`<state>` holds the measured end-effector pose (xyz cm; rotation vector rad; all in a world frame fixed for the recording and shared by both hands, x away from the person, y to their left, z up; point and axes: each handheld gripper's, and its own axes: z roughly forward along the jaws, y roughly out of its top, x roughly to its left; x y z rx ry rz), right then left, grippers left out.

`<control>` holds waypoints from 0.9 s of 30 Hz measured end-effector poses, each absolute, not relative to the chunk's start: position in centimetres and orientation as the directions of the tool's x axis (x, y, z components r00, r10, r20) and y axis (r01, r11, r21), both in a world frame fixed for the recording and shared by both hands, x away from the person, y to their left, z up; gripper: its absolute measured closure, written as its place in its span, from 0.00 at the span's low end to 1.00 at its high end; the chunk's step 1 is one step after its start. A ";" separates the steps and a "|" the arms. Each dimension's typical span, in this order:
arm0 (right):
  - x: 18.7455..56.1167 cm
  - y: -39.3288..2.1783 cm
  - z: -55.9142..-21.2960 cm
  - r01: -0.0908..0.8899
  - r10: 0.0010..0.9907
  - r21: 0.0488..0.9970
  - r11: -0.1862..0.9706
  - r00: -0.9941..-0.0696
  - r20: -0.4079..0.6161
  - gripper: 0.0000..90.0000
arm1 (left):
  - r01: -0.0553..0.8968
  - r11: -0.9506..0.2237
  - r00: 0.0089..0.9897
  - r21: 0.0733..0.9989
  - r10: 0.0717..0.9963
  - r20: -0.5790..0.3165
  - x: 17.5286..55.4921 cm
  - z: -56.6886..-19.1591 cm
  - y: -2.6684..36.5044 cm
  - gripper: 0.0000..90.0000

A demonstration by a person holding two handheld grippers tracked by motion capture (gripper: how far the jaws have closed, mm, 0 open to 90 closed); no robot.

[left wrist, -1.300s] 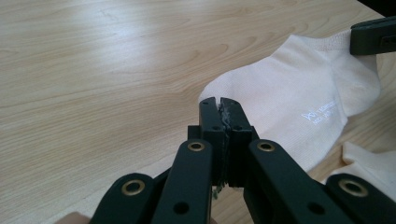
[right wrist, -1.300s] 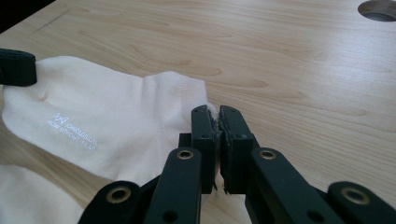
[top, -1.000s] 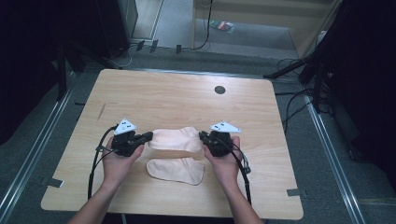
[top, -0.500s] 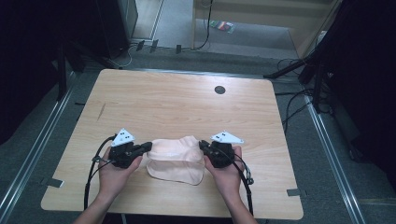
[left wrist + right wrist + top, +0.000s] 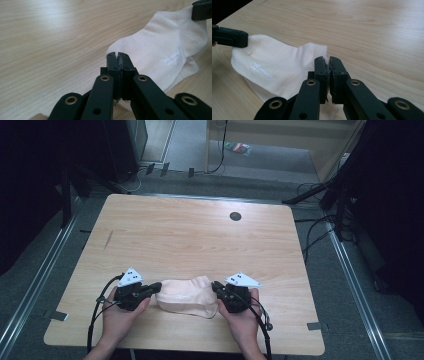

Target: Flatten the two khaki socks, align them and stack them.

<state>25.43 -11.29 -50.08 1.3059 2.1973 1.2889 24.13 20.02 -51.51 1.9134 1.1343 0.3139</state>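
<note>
now, at the near edge of the light wooden table (image 5: 190,235), i hold a pale cream ankle sock (image 5: 186,293) stretched between my two grippers. my left gripper (image 5: 151,289) has its jaws clenched on one end of the sock, seen in the left gripper view as black jaws pressed together over a pinch of fabric (image 5: 117,58). my right gripper (image 5: 218,287) bites the opposite end in the same way, its jaws closed tight on the knit edge (image 5: 327,62). the sock lies flat on the tabletop between them, a second layer of the same cream fabric peeking out along its near edge; i cannot tell whether that is another sock. small white lettering (image 5: 172,58) runs across the fabric. each hand (image 5: 117,320) grips its tool from below, black cables (image 5: 95,312) trailing toward the table edge. a dark round grommet hole (image 5: 235,216) sits far up the table, well apart from the sock.
</note>
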 end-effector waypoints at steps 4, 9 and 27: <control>24.7 -11.4 -50.6 0.575 0.813 0.796 0.190 -0.547 0.201 0.96 | 0.591 -0.223 0.561 0.775 0.804 -0.196 23.8 -51.6 20.0 1.00; 23.9 -11.5 -51.3 0.583 0.814 0.789 0.192 -0.544 0.203 0.96 | 0.597 -0.243 0.567 0.765 0.802 -0.188 23.7 -52.1 19.9 1.00; 22.8 -11.6 -52.5 0.598 0.820 0.780 0.185 -0.531 0.212 0.96 | 0.600 -0.275 0.581 0.751 0.795 -0.173 23.8 -52.8 19.4 1.00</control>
